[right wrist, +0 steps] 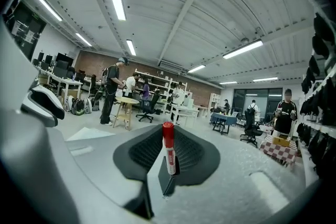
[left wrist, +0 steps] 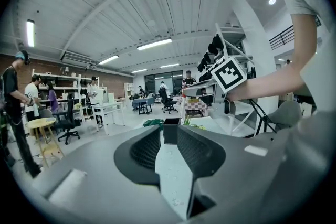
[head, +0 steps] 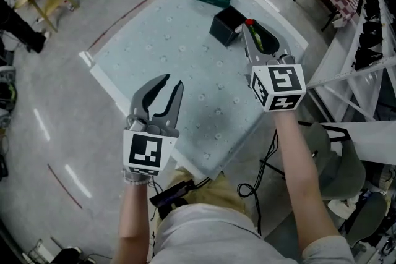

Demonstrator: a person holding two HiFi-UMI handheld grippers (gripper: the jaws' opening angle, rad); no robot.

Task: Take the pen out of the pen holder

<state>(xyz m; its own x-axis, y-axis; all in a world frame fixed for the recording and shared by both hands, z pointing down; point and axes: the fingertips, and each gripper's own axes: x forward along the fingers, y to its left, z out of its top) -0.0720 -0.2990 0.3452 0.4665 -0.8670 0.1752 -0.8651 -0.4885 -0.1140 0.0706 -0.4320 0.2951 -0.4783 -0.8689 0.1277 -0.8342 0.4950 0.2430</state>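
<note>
Right claw (right wrist: 167, 137) pinches the red-capped pen (right wrist: 168, 152), apparently lifted clear of the pen holder (head: 226, 25) on the table (head: 185, 71); left claw (head: 166, 88) spread, empty; only set-down remains.

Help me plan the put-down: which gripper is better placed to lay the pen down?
Right: the right gripper is shut on the red-capped pen near the black holder; the left gripper is open, empty.

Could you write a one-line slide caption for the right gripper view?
The right gripper grips a red-capped pen upright between its jaws, the black pen holder visible beyond them.
</note>
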